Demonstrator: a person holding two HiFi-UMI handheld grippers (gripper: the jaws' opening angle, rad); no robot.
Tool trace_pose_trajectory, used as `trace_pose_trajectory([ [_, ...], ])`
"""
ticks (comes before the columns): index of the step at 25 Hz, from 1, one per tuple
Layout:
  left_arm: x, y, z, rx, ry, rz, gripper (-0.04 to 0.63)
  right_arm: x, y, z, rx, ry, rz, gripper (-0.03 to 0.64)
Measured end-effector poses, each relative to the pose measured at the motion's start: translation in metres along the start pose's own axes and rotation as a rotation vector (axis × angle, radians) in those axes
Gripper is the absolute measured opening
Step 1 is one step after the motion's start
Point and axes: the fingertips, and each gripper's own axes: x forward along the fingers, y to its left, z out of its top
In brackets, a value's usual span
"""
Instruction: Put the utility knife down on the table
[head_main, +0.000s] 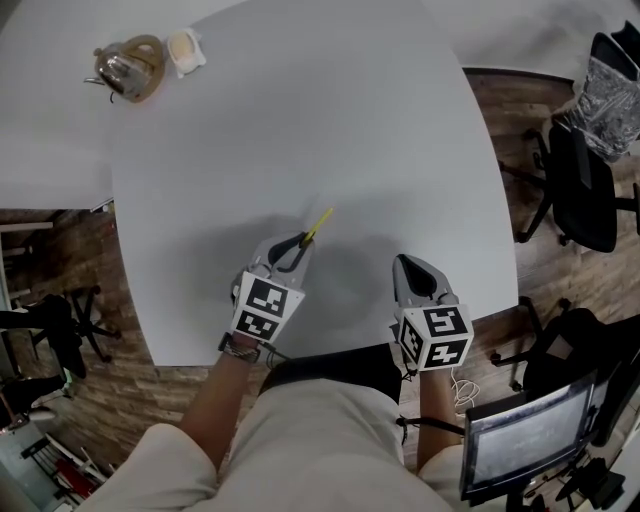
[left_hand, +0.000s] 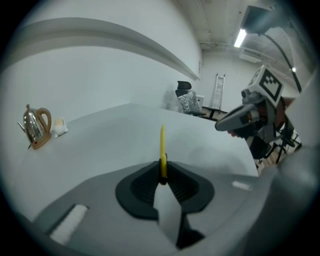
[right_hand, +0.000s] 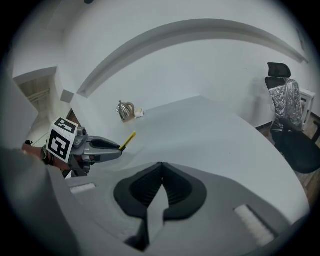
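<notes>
A thin yellow utility knife (head_main: 318, 226) sticks out forward from my left gripper (head_main: 297, 243), which is shut on its near end. In the left gripper view the utility knife (left_hand: 162, 150) stands edge-on between the closed black pads and points over the white table (head_main: 330, 130). It is held a little above the table top. My right gripper (head_main: 415, 272) hovers near the table's front edge, shut with nothing between its pads. From the right gripper view, the left gripper (right_hand: 116, 148) and the yellow knife (right_hand: 128, 139) show at the left.
A metal kettle (head_main: 124, 68) on a wooden stand and a small white object (head_main: 186, 50) sit at the table's far left. Black office chairs (head_main: 585, 170) stand to the right. A monitor (head_main: 525, 435) is at the lower right. The person's legs are below the table edge.
</notes>
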Motion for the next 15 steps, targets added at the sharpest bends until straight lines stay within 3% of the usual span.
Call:
trace_pose_trajectory([
  [15, 0.026, -0.013, -0.023, -0.033, 0.079, -0.048, 0.057, 0.026, -0.013, -0.038, 0.026, 0.128, 0.015, 0.001],
])
